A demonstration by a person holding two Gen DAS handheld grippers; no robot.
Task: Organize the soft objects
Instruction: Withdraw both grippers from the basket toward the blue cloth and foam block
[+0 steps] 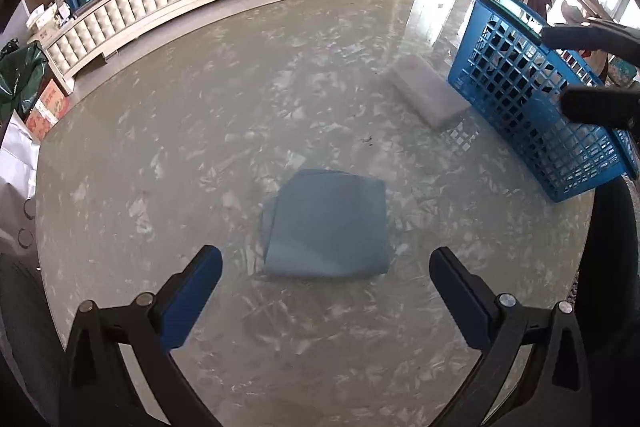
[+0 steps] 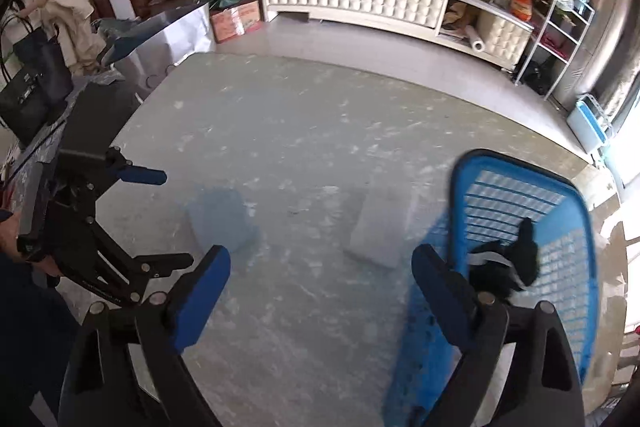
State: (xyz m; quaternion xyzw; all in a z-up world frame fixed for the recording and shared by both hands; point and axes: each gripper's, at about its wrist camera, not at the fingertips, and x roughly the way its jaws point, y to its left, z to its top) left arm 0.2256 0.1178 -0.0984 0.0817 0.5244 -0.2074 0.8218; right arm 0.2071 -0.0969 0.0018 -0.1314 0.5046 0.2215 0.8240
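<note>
No writing can be read: the print on the cardboard box point(image 2: 236, 19) beside the long cabinet point(image 2: 352, 1) is blurred.

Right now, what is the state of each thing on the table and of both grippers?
Blue cloth: folded, flat on the table, untouched.
White cloth: folded, flat beside the basket.
Blue basket: upright, holding a dark item.
Left gripper: open, empty, over the blue cloth.
Right gripper: open, empty.
</note>
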